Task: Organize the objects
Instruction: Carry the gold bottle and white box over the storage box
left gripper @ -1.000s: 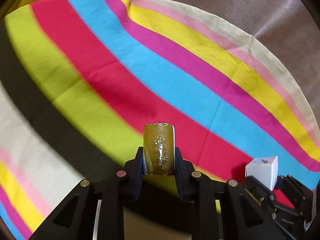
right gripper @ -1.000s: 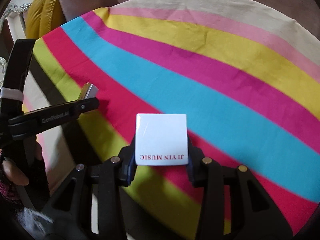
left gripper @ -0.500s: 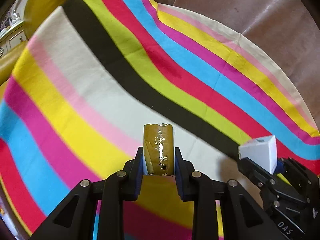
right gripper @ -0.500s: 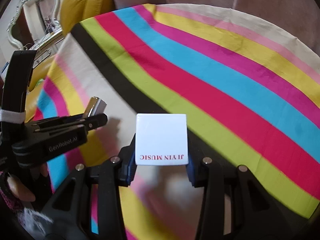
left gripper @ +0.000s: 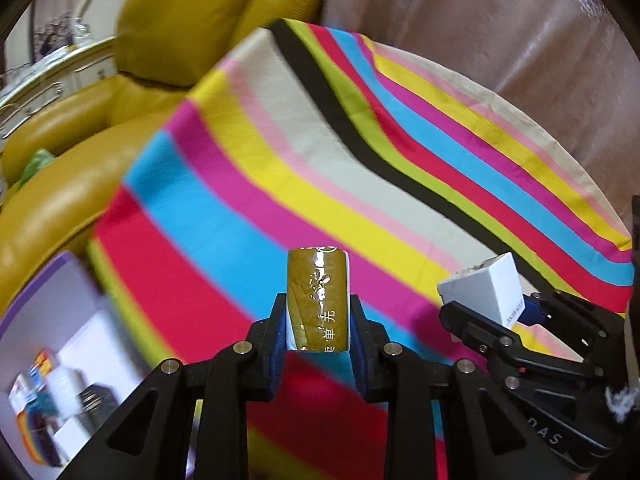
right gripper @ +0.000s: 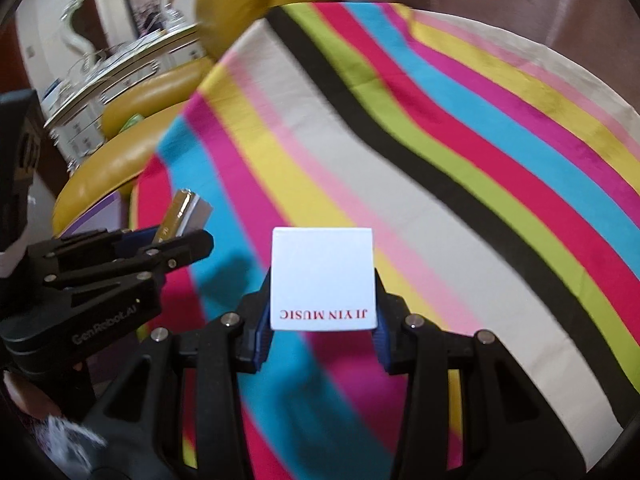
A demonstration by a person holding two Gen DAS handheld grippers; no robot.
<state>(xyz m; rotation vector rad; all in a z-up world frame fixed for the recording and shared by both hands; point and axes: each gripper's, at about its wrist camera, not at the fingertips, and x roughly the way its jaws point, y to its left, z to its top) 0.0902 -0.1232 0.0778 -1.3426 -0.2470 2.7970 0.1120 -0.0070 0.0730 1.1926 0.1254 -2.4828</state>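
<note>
In the left wrist view, your left gripper (left gripper: 318,316) is pinching a small olive-brown packet with white characters and a glossy wrap (left gripper: 318,304), held upright between the blue pads above the cloth. Under it lies a wide cloth with stripes of red, blue, magenta, yellow, pink, cream, black and green (left gripper: 280,168), spread over a flat surface. Behind the cloth there is a mustard-yellow leather sofa (left gripper: 80,128) and a brownish-pink covering (left gripper: 500,24). At the lower left a purple-edged box with a printed picture (left gripper: 52,360) is blurred. In the right wrist view, your right gripper (right gripper: 323,300) is clamped on a white square box with red "JI YIN MUSIC" lettering (right gripper: 323,276), also above the striped cloth, and a white ornate cabinet (right gripper: 104,68) stands behind the sofa.
</note>
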